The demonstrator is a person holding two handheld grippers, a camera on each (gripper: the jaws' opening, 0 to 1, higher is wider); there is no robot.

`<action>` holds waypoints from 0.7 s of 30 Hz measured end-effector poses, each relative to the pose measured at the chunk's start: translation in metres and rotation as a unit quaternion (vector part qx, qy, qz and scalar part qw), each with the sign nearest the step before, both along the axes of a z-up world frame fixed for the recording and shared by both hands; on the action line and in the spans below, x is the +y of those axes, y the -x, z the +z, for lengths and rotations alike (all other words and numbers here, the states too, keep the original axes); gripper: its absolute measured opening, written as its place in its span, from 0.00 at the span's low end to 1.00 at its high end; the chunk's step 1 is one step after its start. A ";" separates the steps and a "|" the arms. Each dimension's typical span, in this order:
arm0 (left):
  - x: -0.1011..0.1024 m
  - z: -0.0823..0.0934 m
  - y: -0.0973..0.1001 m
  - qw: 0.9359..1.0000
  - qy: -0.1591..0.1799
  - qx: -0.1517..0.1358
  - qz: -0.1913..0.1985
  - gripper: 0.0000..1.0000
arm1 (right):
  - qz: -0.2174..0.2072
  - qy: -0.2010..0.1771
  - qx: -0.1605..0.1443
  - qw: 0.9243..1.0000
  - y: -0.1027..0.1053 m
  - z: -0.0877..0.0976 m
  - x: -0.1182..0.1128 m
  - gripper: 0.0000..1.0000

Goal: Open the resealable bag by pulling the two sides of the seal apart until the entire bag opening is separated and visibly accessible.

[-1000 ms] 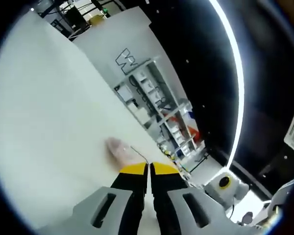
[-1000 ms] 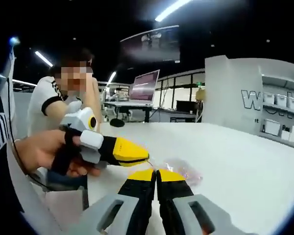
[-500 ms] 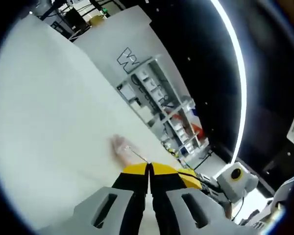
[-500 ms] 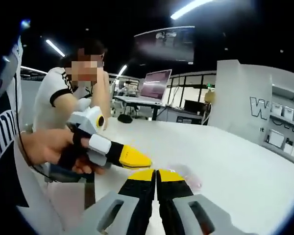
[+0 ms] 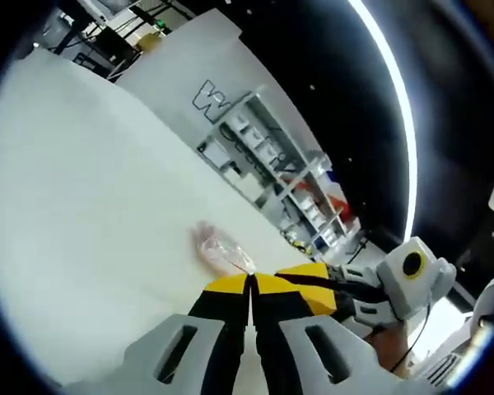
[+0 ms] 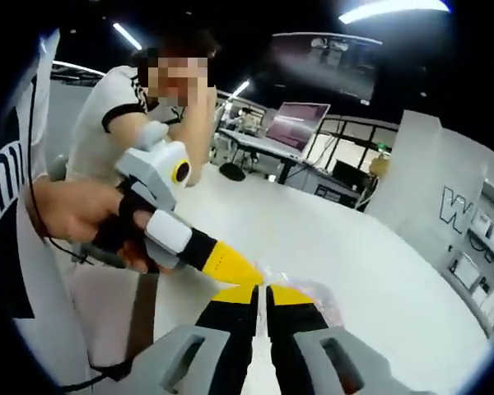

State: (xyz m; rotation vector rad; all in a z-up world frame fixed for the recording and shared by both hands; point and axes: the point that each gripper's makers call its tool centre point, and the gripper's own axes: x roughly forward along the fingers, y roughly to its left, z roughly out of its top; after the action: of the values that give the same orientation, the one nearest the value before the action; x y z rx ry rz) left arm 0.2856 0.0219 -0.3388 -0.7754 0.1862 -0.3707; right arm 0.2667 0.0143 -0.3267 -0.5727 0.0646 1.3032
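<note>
Clearly the risk is lying in the grip itself. Both sets of tongs are pinching only a thin strip of the bag's top edge, and if the pull is starting unevenly, the slick film could be slipping out of one set, or the seal could be parting at one end only while the rest is staying zipped. A sharp tug might also be tearing the film or lifting the whole bag off the table rather than separating it.

In the left gripper view, the left tongs (image 5: 249,285) are standing together, apparently clamped on the bag (image 5: 218,249), which is lying on the white table (image 5: 90,206) just ahead of the tips; the right tongs (image 5: 313,290) are coming in from the right, touching the same edge. In the right gripper view, a hand (image 6: 82,218) is holding the left tongs (image 6: 235,267) angled down toward the table, tips meeting the right tongs (image 6: 262,293), which are also pressed together on the bag (image 6: 313,295).
</note>
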 end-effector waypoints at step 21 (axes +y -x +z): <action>0.001 0.001 0.000 1.000 0.005 0.002 -0.002 0.02 | -0.010 -0.004 0.025 1.000 -0.010 -0.004 -0.001 0.00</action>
State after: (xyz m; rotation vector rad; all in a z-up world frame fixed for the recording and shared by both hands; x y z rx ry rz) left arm 0.2860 0.0227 -0.3381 -0.7848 0.1908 -0.3744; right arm 0.2765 0.0134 -0.3308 -0.5315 0.1068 1.2985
